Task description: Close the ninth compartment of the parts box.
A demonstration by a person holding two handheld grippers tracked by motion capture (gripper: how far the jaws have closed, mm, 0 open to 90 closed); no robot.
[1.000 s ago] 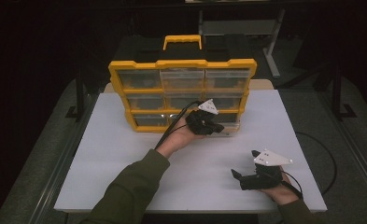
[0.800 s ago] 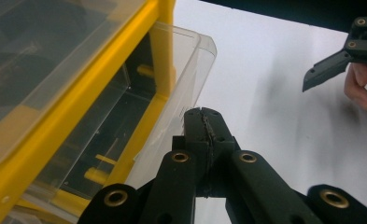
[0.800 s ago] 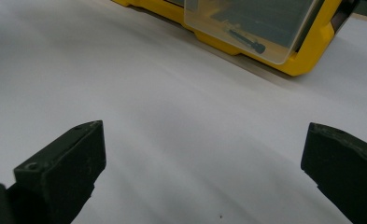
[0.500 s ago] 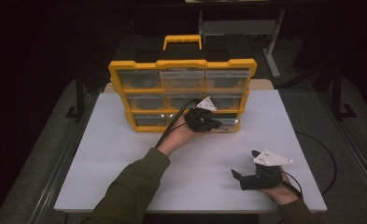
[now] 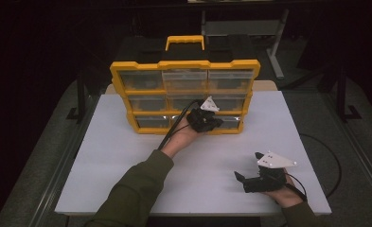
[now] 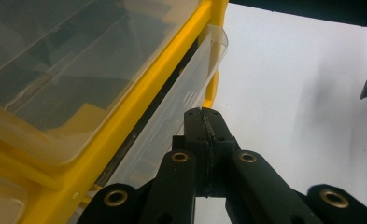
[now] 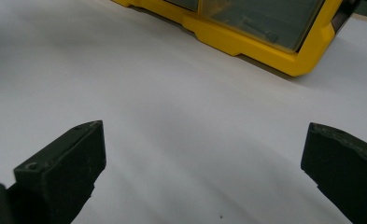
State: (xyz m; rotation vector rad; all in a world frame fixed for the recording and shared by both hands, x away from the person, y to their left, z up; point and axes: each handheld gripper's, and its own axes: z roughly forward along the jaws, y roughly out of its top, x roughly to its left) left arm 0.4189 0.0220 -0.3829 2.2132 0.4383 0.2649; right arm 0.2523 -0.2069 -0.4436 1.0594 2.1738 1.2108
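Observation:
A yellow drawer organizer with a handle on top stands upright at the back of the white table. My left gripper is shut, its tips against the front of the bottom row, right of the middle. In the left gripper view the closed jaws meet the edge of a clear drawer that sticks out past the yellow frame; whether the edge is pinched I cannot tell. My right gripper rests open near the table's front right, nothing between its fingers.
The organizer's lower right corner lies ahead of the right gripper across bare white tabletop. A cable trails from the left gripper over the table. Dark floor and metal frame legs surround the table.

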